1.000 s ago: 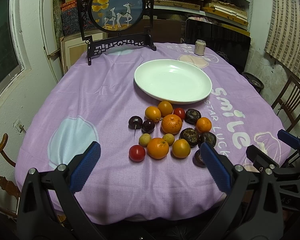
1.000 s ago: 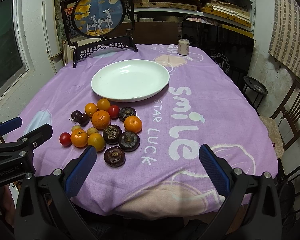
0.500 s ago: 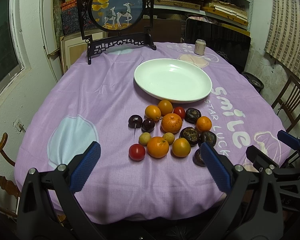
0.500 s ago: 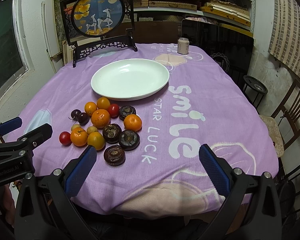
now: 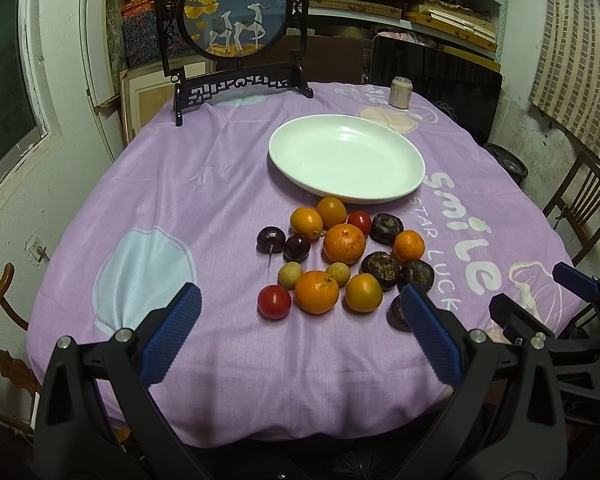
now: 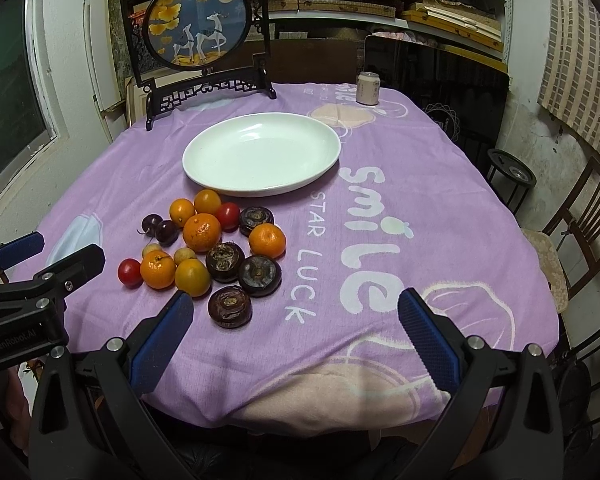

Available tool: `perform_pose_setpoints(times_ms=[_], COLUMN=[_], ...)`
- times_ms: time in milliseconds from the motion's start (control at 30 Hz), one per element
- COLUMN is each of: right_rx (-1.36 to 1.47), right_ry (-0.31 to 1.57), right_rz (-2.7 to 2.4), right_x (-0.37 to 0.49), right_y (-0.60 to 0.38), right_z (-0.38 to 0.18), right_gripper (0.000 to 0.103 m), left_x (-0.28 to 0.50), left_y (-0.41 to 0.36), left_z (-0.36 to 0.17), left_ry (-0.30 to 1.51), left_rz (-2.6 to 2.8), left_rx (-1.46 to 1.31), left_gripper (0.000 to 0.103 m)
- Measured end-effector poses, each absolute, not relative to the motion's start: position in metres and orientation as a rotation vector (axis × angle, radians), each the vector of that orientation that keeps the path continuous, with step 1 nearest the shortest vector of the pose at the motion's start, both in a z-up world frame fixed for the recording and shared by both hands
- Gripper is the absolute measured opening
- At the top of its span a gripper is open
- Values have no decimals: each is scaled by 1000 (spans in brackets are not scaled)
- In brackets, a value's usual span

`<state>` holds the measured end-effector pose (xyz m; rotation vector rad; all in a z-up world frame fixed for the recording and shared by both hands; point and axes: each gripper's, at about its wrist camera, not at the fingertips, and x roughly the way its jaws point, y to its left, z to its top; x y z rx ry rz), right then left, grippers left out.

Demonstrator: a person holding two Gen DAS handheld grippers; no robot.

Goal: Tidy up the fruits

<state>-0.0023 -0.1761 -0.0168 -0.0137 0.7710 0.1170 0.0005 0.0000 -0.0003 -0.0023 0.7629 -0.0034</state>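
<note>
A cluster of small fruits lies on the purple tablecloth: several oranges such as the big one, red tomatoes, dark plums, pale longans and dark brown water chestnuts. The cluster also shows in the right wrist view. An empty white plate sits just behind the fruit, also seen in the right wrist view. My left gripper is open and empty, hovering at the table's near edge before the fruit. My right gripper is open and empty, right of the fruit.
A round painted screen on a black stand stands at the table's back left. A small can stands at the back right. Wooden chairs stand to the right, another chair to the left. Shelves fill the back wall.
Both grippers have crept slightly forward toward the table; the fruit and plate have not moved.
</note>
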Motion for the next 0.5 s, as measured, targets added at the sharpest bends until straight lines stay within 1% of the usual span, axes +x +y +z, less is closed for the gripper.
perform_pose_setpoints(times_ms=[400,500], right_rx=[-14,-15], right_ry=[778,783], right_rz=[117,116], right_x=[-2,-1], right_y=[-176,-175], right_z=[-19,-22], right_gripper=[102,102], left_x=[0,-6], left_y=[0,-4], left_z=[0,-10], left_ry=[765,772], left_rz=[-3,-1], left_rx=[-4,-7], left_gripper=[101,101])
